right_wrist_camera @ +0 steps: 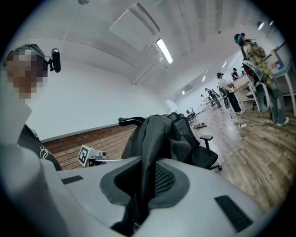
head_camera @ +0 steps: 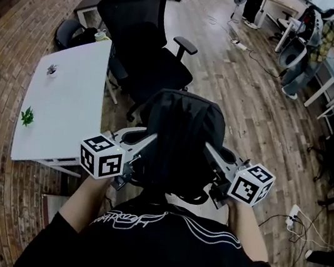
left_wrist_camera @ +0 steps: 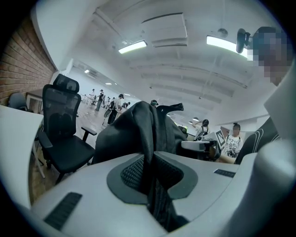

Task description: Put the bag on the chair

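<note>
Both pinch fabric: your left gripper (left_wrist_camera: pixel 151 173) & right gripper (right_wrist_camera: pixel 147 178) flank the bag (head_camera: pixel 183 132), chair (head_camera: pixel 158 71) beyond at 11 o'clock.

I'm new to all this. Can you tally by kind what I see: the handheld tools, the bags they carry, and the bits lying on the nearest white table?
Tools: 2 (left tool, right tool, each shut on the bag)
Black bag: 1
Green plant: 1
Small grey object: 1
Total: 5
</note>
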A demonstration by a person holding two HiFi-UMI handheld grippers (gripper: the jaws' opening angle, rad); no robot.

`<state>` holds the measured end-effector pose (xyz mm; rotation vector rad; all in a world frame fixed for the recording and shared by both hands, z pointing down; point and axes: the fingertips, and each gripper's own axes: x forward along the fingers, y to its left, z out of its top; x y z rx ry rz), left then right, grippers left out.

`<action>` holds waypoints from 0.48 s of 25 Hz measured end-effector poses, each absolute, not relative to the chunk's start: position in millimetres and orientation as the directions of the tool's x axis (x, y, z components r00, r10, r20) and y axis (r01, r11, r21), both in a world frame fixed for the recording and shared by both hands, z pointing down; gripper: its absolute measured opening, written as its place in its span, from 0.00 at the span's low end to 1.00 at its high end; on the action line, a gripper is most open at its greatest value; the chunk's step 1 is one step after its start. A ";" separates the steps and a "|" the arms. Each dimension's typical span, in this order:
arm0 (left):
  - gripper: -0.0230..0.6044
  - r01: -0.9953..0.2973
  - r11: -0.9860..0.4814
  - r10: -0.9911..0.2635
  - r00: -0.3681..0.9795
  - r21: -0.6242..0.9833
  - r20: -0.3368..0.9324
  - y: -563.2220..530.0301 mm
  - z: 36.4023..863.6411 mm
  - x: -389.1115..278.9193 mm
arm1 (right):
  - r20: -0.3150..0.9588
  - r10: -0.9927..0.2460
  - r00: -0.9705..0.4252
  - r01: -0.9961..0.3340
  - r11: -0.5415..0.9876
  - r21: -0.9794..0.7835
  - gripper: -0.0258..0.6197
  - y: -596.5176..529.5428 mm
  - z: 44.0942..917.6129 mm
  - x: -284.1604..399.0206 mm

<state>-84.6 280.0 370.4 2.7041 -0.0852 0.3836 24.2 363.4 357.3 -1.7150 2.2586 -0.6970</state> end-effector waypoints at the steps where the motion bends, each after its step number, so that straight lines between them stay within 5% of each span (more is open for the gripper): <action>1: 0.14 -0.114 -0.913 0.002 0.959 0.393 0.282 271.7 374.1 -79.2 | 0.115 -0.950 -0.291 -0.845 0.198 -0.497 0.09 355.1 360.7 29.6; 12: 0.14 -0.111 -0.874 0.062 0.940 0.474 0.335 136.2 413.1 -3.4 | 0.194 -0.943 -0.270 -0.825 0.123 -0.551 0.09 218.6 396.1 105.4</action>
